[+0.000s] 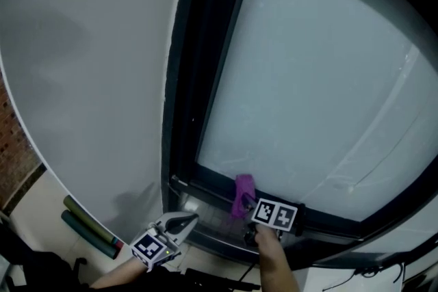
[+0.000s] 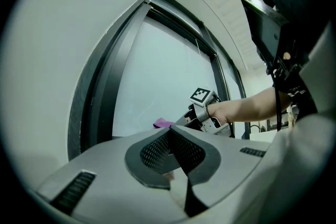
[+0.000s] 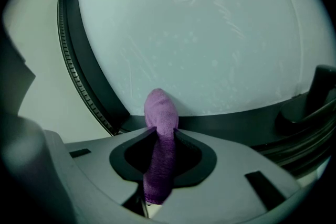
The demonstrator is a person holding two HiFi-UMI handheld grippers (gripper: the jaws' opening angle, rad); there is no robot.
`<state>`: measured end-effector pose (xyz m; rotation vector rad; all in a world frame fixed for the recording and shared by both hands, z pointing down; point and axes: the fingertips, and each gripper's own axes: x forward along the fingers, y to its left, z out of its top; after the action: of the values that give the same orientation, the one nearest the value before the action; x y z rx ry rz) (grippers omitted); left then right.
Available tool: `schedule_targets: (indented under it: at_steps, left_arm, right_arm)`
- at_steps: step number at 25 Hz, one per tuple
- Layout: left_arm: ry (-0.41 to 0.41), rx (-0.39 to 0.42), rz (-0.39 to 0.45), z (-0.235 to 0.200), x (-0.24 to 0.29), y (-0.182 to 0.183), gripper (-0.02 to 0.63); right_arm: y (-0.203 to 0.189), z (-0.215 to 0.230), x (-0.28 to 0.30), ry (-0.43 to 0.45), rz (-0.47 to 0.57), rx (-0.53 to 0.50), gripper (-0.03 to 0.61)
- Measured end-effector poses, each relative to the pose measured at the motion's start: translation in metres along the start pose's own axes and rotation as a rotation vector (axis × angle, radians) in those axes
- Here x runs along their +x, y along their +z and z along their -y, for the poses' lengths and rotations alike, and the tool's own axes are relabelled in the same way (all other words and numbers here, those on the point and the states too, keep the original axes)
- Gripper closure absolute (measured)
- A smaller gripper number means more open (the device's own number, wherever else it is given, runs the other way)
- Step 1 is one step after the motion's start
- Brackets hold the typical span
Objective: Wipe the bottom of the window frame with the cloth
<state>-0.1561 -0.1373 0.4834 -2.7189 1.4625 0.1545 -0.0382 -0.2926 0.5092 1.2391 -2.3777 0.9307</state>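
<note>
Head view: the right gripper [image 1: 254,204] holds the purple cloth [image 1: 243,189] against the bottom of the window frame [image 1: 328,221], near its left corner. The left gripper [image 1: 187,220] hangs lower, beside it.

Left gripper view: its jaws are together, holding nothing.

Right gripper view: the jaws clamp the cloth, whose tip touches the frame under the glass.

For a good wipe, I would press evenly and slide along the frame without lifting.
</note>
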Motion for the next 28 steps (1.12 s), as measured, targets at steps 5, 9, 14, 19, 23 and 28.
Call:
schedule_targets:
  at_steps: [5, 9, 14, 19, 23, 28]
  left_arm:
    - [-0.022, -0.007, -0.001, 0.005, 0.006, -0.002, 0.609]
    - [-0.039, -0.019, -0.004, 0.010, 0.011, -0.003, 0.609]
    - [-0.067, -0.016, -0.004, 0.018, 0.018, -0.005, 0.609]
    - [-0.092, -0.019, -0.016, 0.025, 0.025, -0.007, 0.609]
    - [-0.108, -0.015, -0.019, 0.031, 0.029, -0.008, 0.609]
    - [-0.129, -0.005, -0.025, 0.038, 0.034, -0.010, 0.609]
  right_arm:
    - [0.000, 0.012, -0.010, -0.025, 0.018, 0.017, 0.492]
    - [-0.001, 0.024, -0.019, -0.048, 0.036, 0.039, 0.492]
    - [-0.003, 0.040, -0.028, -0.084, 0.062, 0.062, 0.492]
    - [-0.003, 0.052, -0.036, -0.113, 0.090, 0.079, 0.492]
    - [-0.004, 0.061, -0.044, -0.139, 0.117, 0.095, 0.492]
    - [-0.005, 0.073, -0.054, -0.167, 0.155, 0.125, 0.492]
